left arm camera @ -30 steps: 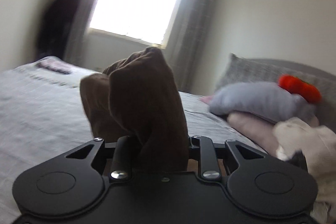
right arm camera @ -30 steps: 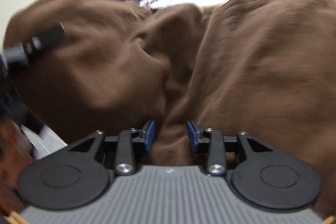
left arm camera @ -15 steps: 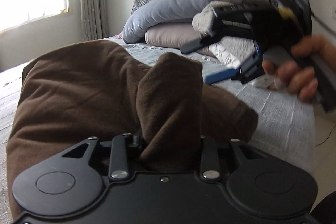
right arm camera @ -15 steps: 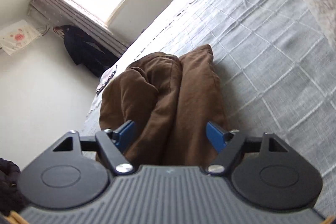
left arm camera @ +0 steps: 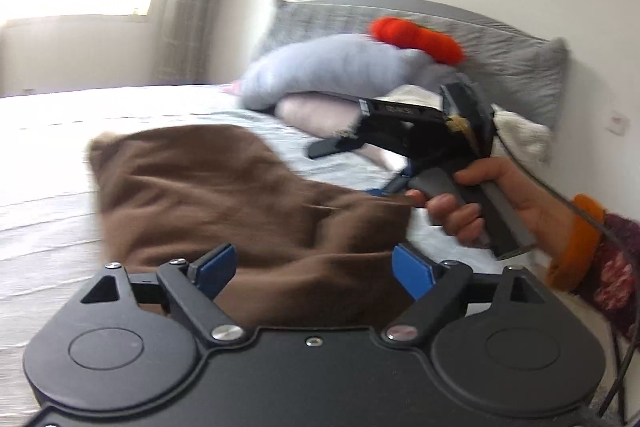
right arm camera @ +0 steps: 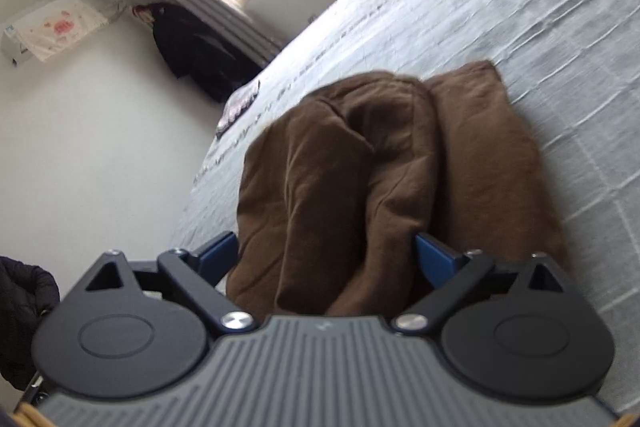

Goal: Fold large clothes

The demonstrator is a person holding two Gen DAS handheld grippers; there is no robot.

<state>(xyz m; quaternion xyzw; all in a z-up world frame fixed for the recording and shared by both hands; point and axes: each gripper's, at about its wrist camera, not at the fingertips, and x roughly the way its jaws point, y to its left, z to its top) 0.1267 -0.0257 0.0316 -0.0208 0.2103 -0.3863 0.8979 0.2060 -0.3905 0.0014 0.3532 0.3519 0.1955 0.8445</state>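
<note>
A brown garment (left arm camera: 224, 195) lies bunched in thick folds on the grey bed (left arm camera: 48, 155). My left gripper (left arm camera: 312, 267) sits low over its near edge. Its jaws are opening; the blue pads (left arm camera: 212, 265) stand wide apart with cloth between them, not pressed. In the right wrist view the same garment (right arm camera: 360, 167) is doubled lengthwise. My right gripper (right arm camera: 326, 253) is at its near end, jaws opening, pads (right arm camera: 436, 255) clear of the cloth between them. From the left wrist view a hand (left arm camera: 500, 199) holds the right gripper (left arm camera: 342, 171) just beyond the garment's right edge.
Stacked pillows (left arm camera: 320, 71), a red plush (left arm camera: 416, 39) and a cream blanket (left arm camera: 520, 135) crowd the headboard end. The bedspread (right arm camera: 520, 27) stretches beyond the garment. A dark coat (right arm camera: 196, 51) hangs by the window, and a small dark item (right arm camera: 240, 103) lies near the bed's far edge.
Both grippers went from shut on the brown garment to wide open. The cloth dropped from a raised bunch onto the bed. The right gripper pulled back from it.
</note>
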